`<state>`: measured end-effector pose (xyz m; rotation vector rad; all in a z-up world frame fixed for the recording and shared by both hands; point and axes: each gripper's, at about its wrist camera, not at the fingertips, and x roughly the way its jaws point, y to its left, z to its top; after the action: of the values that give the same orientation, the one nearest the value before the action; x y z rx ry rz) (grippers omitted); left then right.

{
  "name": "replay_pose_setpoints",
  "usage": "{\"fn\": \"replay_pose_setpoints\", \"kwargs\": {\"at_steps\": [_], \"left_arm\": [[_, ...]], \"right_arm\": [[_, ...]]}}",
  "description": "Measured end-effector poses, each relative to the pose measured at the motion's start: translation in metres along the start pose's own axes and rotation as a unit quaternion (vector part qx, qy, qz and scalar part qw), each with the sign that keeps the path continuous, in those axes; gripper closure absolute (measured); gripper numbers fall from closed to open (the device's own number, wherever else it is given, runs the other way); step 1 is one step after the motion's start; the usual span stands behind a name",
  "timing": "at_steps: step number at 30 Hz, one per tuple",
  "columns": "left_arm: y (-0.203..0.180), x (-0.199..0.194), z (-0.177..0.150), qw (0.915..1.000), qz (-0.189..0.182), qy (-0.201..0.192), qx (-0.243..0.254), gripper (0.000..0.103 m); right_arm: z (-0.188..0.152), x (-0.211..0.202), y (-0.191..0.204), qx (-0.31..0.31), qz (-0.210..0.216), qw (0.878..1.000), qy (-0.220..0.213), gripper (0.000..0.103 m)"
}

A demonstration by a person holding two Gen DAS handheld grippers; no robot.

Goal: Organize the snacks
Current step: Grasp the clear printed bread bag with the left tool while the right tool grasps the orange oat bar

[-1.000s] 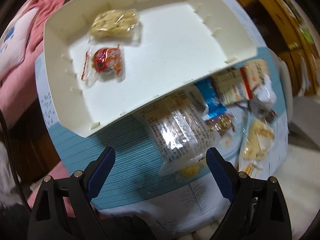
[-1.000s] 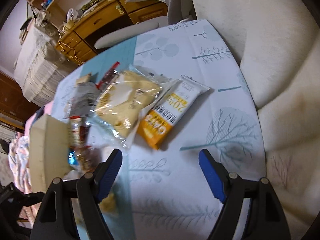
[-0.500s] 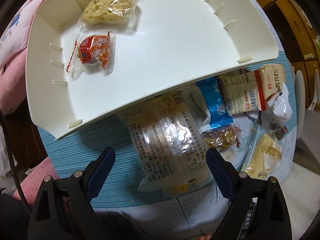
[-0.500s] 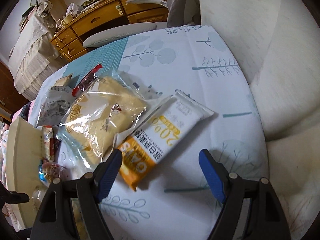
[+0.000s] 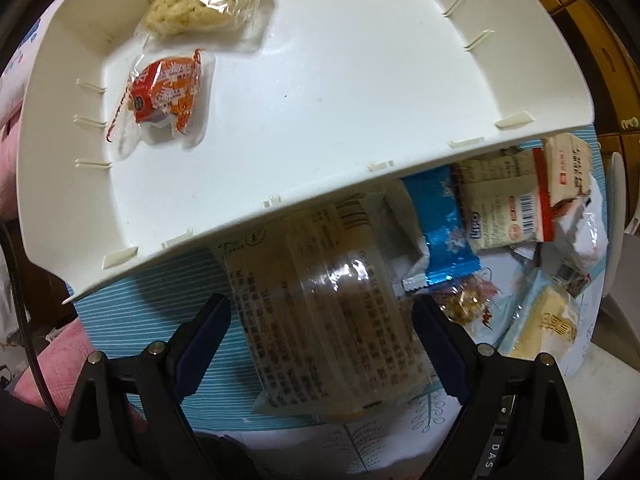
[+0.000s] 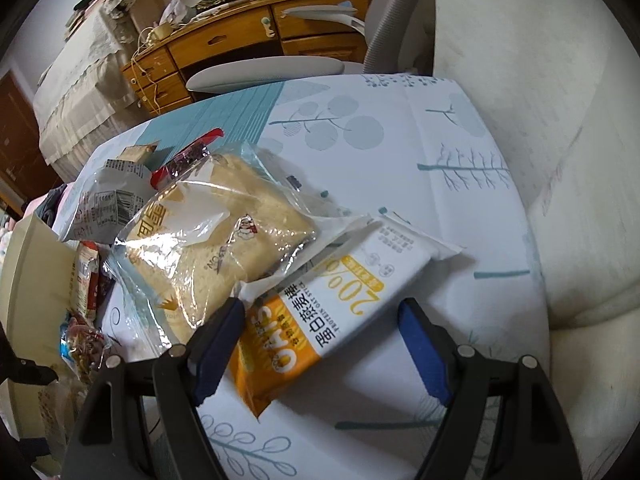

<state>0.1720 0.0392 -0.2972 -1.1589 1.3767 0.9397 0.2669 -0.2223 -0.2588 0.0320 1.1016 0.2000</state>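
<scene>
1. Tabletop (image 6: 400,128): covered by a smooth printed cloth, white with grey-blue tree and leaf motifs, with a teal ribbed band running across it.
2. White tray (image 5: 340,100): shallow, rigid, matt plastic, its sloping walls marked by short raised ribs. It sits at the tabletop's edge on the teal band and holds two packets near one corner: a clear wrapper of pale puffed rice cake (image 5: 200,4) and a crinkled red-and-orange packet (image 5: 164,96), lying just beside each other.
3. Loose snacks lie on the tabletop beside the tray: a long clear packet printed with dense text (image 5: 332,320), one end tucked under the tray's rim; a glossy blue foil wrapper (image 5: 444,236); a cream packet with a barcode (image 5: 504,204).
4. Oat bar packet (image 6: 332,312): flat, oblong, white with an orange end, partly overlapped by a clear bag of pale bread (image 6: 216,248).
5. Left gripper (image 5: 320,336): jaws spread wide on either side of the text-printed packet, not pressing it.
6. Right gripper (image 6: 320,344): jaws spread wide astride the oat bar packet's orange end; contact cannot be told.
</scene>
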Motion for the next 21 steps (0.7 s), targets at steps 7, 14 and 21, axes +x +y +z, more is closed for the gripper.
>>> {"fn": "replay_pose_setpoints", "kwargs": {"at_steps": [7, 14, 21], "left_arm": [[0.0, 0.01, 0.002, 1.0, -0.008, 0.001, 0.004, 0.017], [0.015, 0.009, -0.001, 0.9996, -0.021, 0.007, 0.015, 0.026], [0.016, 0.009, -0.007, 0.9988, -0.018, 0.023, 0.04, 0.029]], "right_arm": [[0.001, 0.0, 0.001, -0.012, 0.006, 1.0, -0.001, 0.034], [0.0, -0.003, 0.008, -0.016, 0.03, 0.999, 0.015, 0.061], [-0.005, -0.007, 0.004, 0.005, 0.043, 0.998, 0.04, 0.072]]}}
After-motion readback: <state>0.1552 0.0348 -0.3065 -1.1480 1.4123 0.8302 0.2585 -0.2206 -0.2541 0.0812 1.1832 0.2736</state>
